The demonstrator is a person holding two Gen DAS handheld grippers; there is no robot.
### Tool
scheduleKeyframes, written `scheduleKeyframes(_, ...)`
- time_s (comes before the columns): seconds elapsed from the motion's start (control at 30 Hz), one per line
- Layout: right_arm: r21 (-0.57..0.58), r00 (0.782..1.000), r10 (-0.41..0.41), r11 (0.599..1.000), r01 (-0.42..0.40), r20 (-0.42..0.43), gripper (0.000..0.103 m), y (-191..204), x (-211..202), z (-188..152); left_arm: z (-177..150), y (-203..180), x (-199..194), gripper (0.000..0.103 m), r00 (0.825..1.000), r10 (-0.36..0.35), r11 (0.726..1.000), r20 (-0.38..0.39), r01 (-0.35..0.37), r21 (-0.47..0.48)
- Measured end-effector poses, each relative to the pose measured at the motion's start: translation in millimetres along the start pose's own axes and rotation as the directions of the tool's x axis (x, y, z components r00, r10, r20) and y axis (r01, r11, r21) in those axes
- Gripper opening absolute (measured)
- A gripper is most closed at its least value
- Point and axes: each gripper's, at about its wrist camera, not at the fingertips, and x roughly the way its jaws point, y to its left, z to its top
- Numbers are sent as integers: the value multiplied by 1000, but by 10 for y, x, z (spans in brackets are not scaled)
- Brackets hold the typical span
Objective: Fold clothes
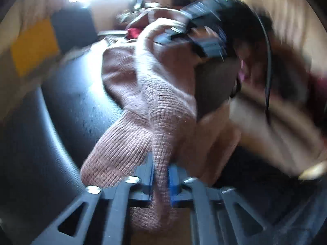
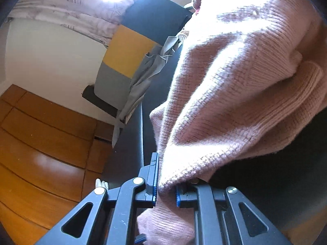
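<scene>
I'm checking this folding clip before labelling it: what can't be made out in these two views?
- Left wrist view: the right gripper and the clutter behind it, smeared by motion blur.
- Both views: the pink knit sweater's overall shape, bunched and cut off.
- Right wrist view: the right gripper's far finger, covered by sweater.

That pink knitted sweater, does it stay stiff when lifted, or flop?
Probably floppy: the pink sweater sags in folds between the left gripper and right gripper. Its fuzzy knit likely resists slipping. It looks thick, so perhaps bulky.
</scene>
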Motion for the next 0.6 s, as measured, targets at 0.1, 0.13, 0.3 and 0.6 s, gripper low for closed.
scheduleKeyframes(0.1, 1, 1000, -21, 1000, 21, -7, 45, -245, -105, -122, -43, 318, -180, 8, 992, -102, 977, 68, 113, -182)
scheduleKeyframes(0.13, -5, 999, -44, 999, 44, -2, 45, -288, -102, -106, -67, 407, -261, 8, 986, -133, 962, 97, 152, -225)
scheduleKeyframes(0.3, -104, 986, -167, 980, 168, 16, 8, -114, -93, -27, -159, 441, -531, 8, 958, -237, 933, 164, 272, -237)
scheduleKeyframes(0.6, -486, 997, -74, 872, 62, -6, 7, 1160, -418, -320, -464, 611, -1428, 8, 886, -311, 887, 344, 401, -231)
